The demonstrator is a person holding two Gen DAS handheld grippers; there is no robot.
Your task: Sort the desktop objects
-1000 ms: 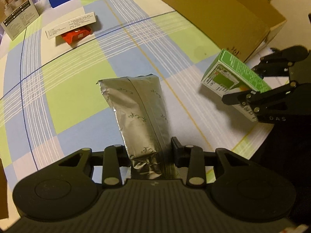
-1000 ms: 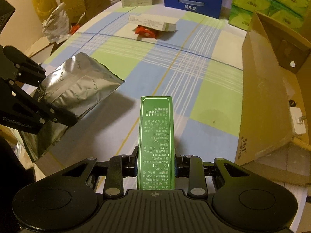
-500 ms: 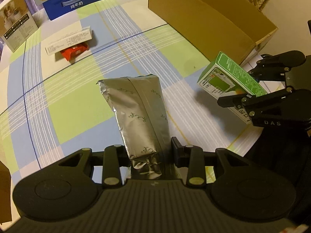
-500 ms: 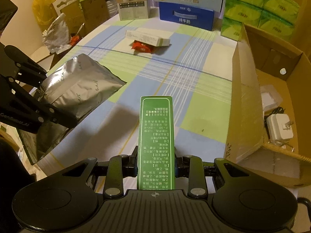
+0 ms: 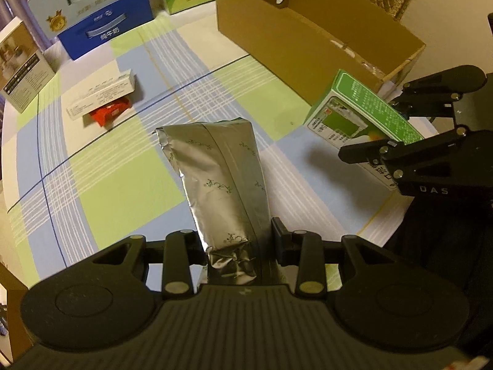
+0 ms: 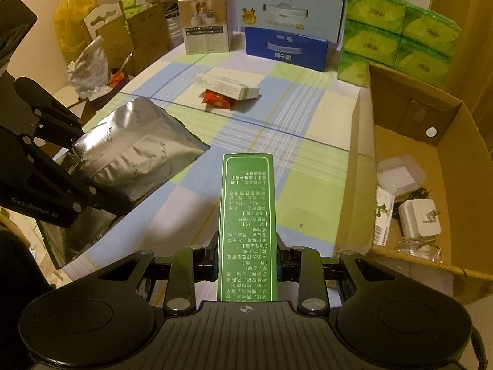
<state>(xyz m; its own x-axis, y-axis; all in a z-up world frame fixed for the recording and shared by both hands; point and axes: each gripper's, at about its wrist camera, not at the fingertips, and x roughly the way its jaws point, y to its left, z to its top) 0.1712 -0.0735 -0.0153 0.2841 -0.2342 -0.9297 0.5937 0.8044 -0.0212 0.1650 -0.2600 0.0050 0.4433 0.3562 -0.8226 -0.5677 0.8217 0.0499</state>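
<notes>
Green carton (image 6: 248,225) clamped lengthwise in right gripper (image 6: 246,266), clear of the tablecloth (image 6: 277,129); open cardboard box (image 6: 409,160) lies to its right, nearer this hand. Left gripper (image 5: 238,243) pinches foil pouch (image 5: 215,169), also aloft, farther from box.

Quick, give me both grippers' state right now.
Left gripper: shut on the silver foil pouch.
Right gripper: shut on the green box.
</notes>
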